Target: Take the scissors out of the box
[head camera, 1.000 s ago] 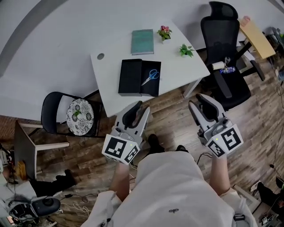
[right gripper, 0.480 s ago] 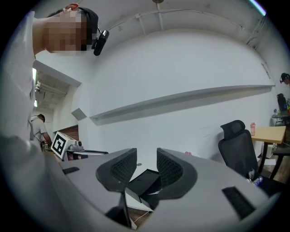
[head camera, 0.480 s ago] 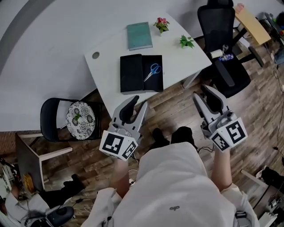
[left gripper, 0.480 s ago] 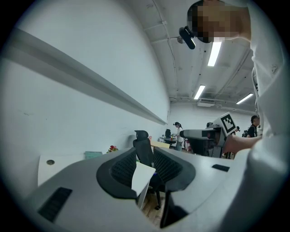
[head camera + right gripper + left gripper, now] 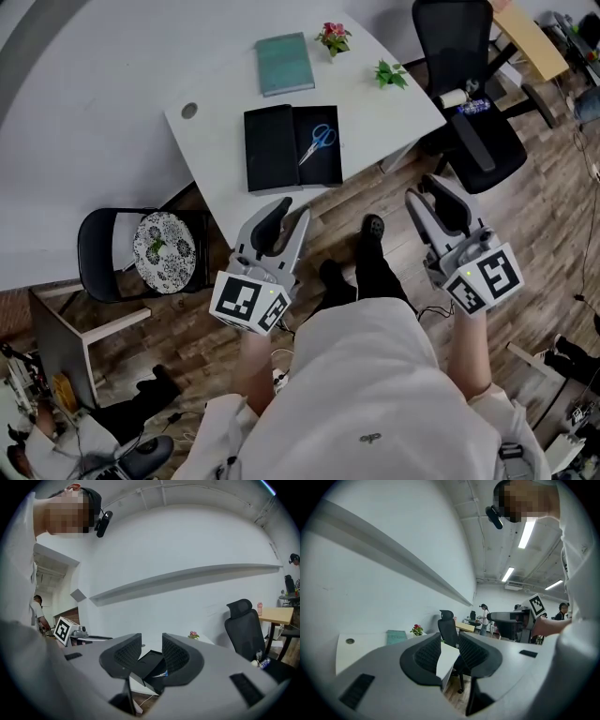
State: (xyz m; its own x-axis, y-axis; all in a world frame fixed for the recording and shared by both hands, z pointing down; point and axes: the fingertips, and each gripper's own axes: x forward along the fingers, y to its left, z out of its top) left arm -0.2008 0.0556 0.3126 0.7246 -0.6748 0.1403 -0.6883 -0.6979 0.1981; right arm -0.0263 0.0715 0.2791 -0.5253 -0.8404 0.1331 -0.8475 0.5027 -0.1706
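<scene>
Left gripper (image 5: pixel 292 210) nearer table (image 5: pixel 384 127) edge

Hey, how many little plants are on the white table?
2. A pink-flowered plant stands far back, right of the green book; a leafy green plant stands nearer the right corner. None looks hidden.

The box (image 5: pixel 317 172) looks matt, the table (image 5: pixel 394 103) smooth, the scissors (image 5: pixel 317 142) plastic-handled, the floor (image 5: pixel 544 244) wooden.

Head view drops steeply from above, well back from the near edge of the surface (image 5: pixel 375 112). Left gripper view runs level toward the office chair (image 5: pixel 446 629) past its right corner. Right gripper view faces the box (image 5: pixel 151 662). All share the surface.
</scene>
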